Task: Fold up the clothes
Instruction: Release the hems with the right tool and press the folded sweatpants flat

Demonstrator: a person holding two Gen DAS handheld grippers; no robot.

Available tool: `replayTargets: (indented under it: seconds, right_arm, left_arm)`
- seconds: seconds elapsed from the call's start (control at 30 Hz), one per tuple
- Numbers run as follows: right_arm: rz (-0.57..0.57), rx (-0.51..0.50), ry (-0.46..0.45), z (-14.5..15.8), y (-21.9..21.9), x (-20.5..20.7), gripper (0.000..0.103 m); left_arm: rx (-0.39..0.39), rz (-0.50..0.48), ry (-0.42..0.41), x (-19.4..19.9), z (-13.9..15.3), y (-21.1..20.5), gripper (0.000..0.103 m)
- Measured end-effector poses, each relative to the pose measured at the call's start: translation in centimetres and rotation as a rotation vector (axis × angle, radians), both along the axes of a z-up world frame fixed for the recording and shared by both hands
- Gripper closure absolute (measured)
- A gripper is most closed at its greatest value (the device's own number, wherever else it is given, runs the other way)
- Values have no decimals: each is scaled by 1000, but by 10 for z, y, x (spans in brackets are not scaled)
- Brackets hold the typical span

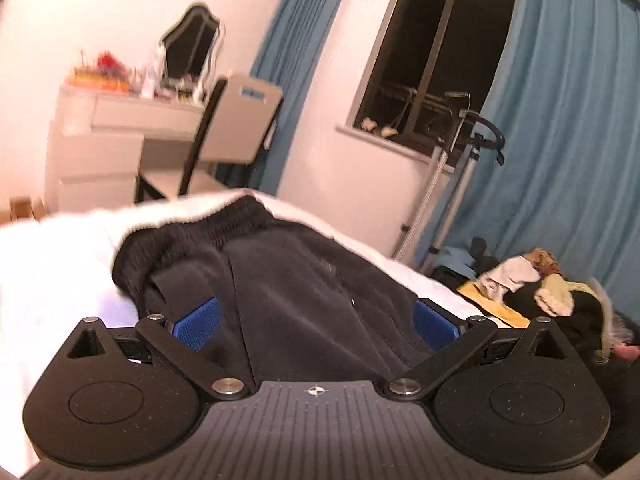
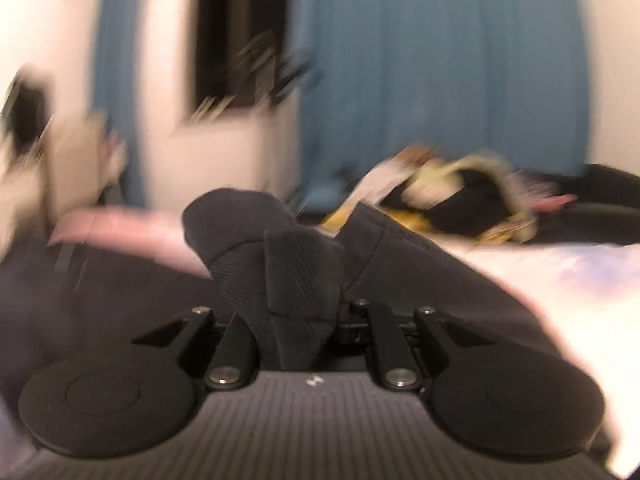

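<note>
left gripper [image 1: 316,322] has its blue pads [image 1: 198,328] spread wide, black sweatpants [image 1: 288,280] draped between them but nothing pinched, so it's released. right gripper [image 2: 300,312] is clenched on a ribbed cuff [image 2: 296,276] of the same dark fabric. pants lie on the white bed [image 1: 52,264]. looks soft, floppy, thick fleece, so grab hems or the elastic waistband [image 1: 208,224]. left view shows that waistband sharply; right view is blurry but shows the laundry pile [image 2: 460,196] better.
</note>
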State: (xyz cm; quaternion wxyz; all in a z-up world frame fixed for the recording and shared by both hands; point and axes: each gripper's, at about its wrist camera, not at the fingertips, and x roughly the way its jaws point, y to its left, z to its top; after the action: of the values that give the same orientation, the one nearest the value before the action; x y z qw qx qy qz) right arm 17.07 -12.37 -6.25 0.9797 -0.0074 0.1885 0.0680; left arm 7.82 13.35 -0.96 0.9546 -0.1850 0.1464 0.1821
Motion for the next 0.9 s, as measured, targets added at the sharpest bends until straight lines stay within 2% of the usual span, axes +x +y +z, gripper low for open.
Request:
replayTargets:
  seconds: [0.07, 0.1, 0.17, 0.2, 0.33, 0.37, 0.47, 0.63, 0.73, 0.83, 0.9]
  right_arm:
    - [23, -44, 96, -33, 19, 4, 85]
    - [21, -46, 102, -42, 23, 3, 85]
    - [34, -33, 81, -41, 23, 0, 82]
    - [49, -29, 88, -37, 21, 1, 80]
    - [164, -22, 146, -20, 7, 4, 60]
    - [197, -17, 160, -16, 3, 2, 57]
    - [321, -49, 185, -2, -8, -18, 48]
    - [385, -35, 232, 28, -55, -49, 33]
    - [372, -25, 256, 35, -82, -69, 29]
    - [220, -16, 162, 32, -114, -91, 28]
    - [95, 50, 144, 34, -134, -94, 28]
  left_arm:
    - [-3, -26, 28, 6, -5, -3, 0]
    - [-13, -41, 37, 7, -7, -3, 0]
    - [-51, -72, 34, 9, -9, -4, 0]
    - [-62, -84, 26, 11, -11, -2, 0]
    - [-64, -184, 8, 12, -12, -8, 0]
    - [-62, -217, 5, 11, -11, -10, 0]
    - [-31, -278, 0, 11, -14, -14, 0]
    - [-30, -364, -29, 9, -13, -24, 0]
    - [39, -403, 15, 13, -19, -37, 1]
    - [50, -444, 25, 15, -21, -47, 1]
    - [29, -469, 9, 15, -18, -52, 2]
